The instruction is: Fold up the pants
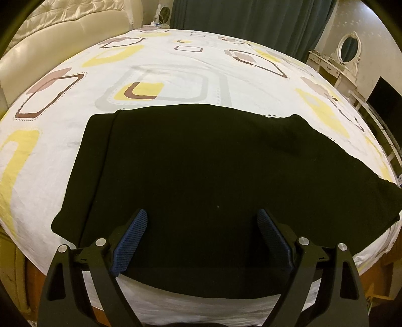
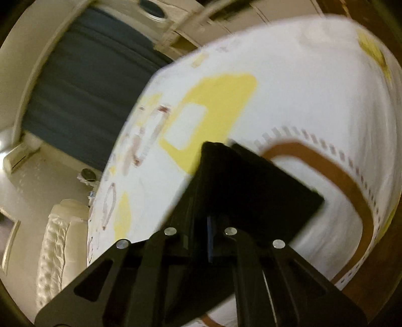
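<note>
Black pants point(image 1: 201, 156) lie spread flat across the near part of the bed's patterned sheet point(image 1: 176, 63); one end trails off to the right. My left gripper point(image 1: 201, 213) hovers open over their near edge, blue pads point(image 1: 130, 241) wide apart, nothing between them. In the blurred, tilted right wrist view my right gripper point(image 2: 210, 223) is shut on a flap of the black pants point(image 2: 251, 181). The cloth drapes over its fingers and hides their tips above the sheet point(image 2: 301, 88).
A cream padded headboard point(image 1: 62, 37) stands at the far left, with a dark green curtain point(image 1: 251, 15) behind the bed. To the right are a white dressing table with an oval mirror point(image 1: 348, 49) and a dark screen point(image 1: 384, 98). The bed's wooden edge point(image 2: 364, 296) shows lower right.
</note>
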{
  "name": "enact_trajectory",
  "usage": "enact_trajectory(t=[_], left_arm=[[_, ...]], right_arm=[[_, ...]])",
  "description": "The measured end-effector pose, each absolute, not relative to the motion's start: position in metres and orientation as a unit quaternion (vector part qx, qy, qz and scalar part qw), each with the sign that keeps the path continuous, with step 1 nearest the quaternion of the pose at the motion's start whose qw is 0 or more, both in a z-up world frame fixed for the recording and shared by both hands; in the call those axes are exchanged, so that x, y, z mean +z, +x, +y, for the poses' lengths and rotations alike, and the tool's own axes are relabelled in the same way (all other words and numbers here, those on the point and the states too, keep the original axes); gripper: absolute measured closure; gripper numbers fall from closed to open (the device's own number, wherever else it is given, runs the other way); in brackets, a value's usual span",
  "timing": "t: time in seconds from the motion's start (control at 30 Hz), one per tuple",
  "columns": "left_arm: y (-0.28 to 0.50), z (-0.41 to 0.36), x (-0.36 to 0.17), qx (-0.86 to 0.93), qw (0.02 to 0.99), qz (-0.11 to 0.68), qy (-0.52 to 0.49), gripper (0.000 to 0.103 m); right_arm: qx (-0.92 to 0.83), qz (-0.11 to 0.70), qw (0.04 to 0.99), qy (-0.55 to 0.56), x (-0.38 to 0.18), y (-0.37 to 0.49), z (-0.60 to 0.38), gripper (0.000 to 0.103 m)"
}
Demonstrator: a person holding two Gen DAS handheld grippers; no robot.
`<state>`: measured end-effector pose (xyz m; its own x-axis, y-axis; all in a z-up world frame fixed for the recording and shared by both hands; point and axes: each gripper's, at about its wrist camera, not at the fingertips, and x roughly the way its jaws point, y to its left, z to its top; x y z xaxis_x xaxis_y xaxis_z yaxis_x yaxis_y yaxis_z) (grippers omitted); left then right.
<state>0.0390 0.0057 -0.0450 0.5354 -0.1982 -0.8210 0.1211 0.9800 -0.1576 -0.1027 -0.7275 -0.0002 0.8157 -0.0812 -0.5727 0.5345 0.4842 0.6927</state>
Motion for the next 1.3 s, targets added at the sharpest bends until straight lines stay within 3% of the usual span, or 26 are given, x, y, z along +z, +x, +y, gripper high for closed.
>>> enact_trajectory(t=[0.1, 0.3, 0.43, 0.63, 0.7, 1.0, 1.03, 1.1, 1.17, 1.3], left_arm=[[0.039, 0.005, -0.045, -0.091, 0.875, 0.473, -0.040, 0.015], [0.036, 0.004, -0.046, -0.093, 0.876, 0.472, -0.031, 0.014], [0.035, 0.004, -0.046, -0.094, 0.876, 0.471, -0.031, 0.014], [0.034, 0.001, -0.046, -0.090, 0.878, 0.470, -0.029, 0.013], [0.034, 0.001, -0.047, -0.089, 0.878, 0.470, -0.029, 0.013], [0.032, -0.002, -0.047, -0.082, 0.882, 0.464, -0.028, 0.013], [0.032, -0.002, -0.048, -0.081, 0.882, 0.464, -0.027, 0.013], [0.032, -0.002, -0.048, -0.080, 0.882, 0.463, -0.026, 0.013], [0.031, -0.003, -0.047, -0.078, 0.883, 0.463, -0.028, 0.013], [0.031, -0.003, -0.048, -0.078, 0.883, 0.462, -0.028, 0.012]], right_arm=[[-0.191, 0.227, 0.840, 0.453, 0.004, -0.121, -0.727, 0.097], [-0.211, 0.263, 0.786, 0.518, -0.079, -0.150, -0.747, 0.097], [-0.202, 0.239, 0.779, 0.544, -0.080, -0.161, -0.752, 0.096], [-0.266, 0.247, 0.818, 0.447, -0.023, -0.168, -0.768, 0.082], [-0.238, 0.264, 0.828, 0.434, -0.012, -0.146, -0.777, 0.073], [-0.178, 0.393, 0.831, 0.352, -0.025, -0.032, -0.788, 0.051], [-0.177, 0.406, 0.826, 0.348, -0.032, -0.026, -0.788, 0.052], [-0.188, 0.433, 0.824, 0.312, -0.036, -0.014, -0.782, 0.081], [-0.191, 0.423, 0.834, 0.298, -0.030, -0.014, -0.779, 0.096], [-0.215, 0.356, 0.848, 0.328, -0.022, -0.032, -0.784, 0.098]])
